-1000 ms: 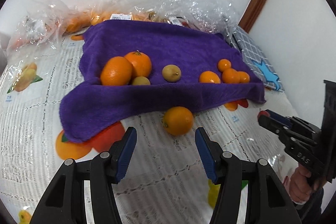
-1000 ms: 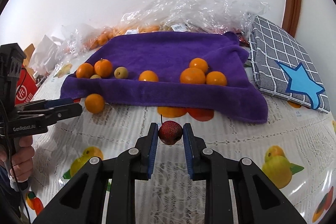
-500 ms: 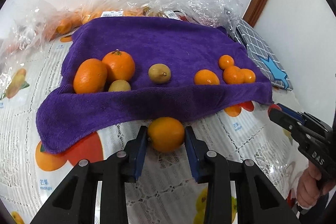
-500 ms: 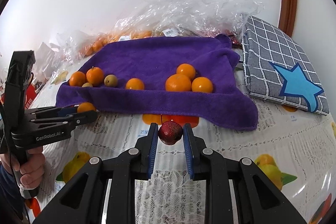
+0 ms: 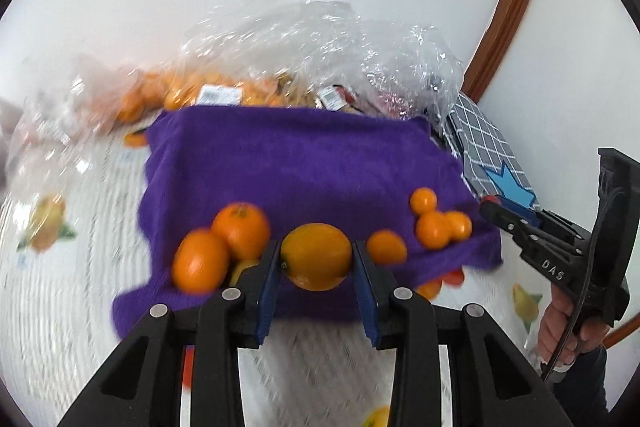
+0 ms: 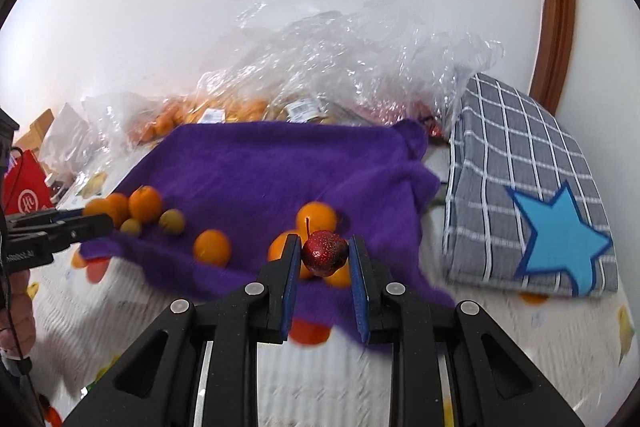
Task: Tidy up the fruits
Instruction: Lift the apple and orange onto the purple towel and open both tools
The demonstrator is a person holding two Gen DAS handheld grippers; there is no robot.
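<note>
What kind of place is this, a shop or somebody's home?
Probably a home: a fruit-print tablecloth under a purple towel, clear grocery bags of fruit at a plain wall, and a checked cushion with a blue star.

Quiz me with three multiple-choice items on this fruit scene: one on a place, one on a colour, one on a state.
1. Where do most of the loose oranges lie?
A. on the purple towel
B. on the checked cushion
C. in a bowl

2. What colour is the small fruit in the right hand-held gripper?
A. green
B. dark red
C. yellow

3. How is the left hand-held gripper?
A. wide open, nothing in it
B. closed on nothing
C. closed on an orange

Answers:
1 A: the oranges sit on the purple towel, none on the checked cushion.
2 B: the right hand-held gripper pinches a dark red fruit.
3 C: the left hand-held gripper presses both pads on an orange.
</note>
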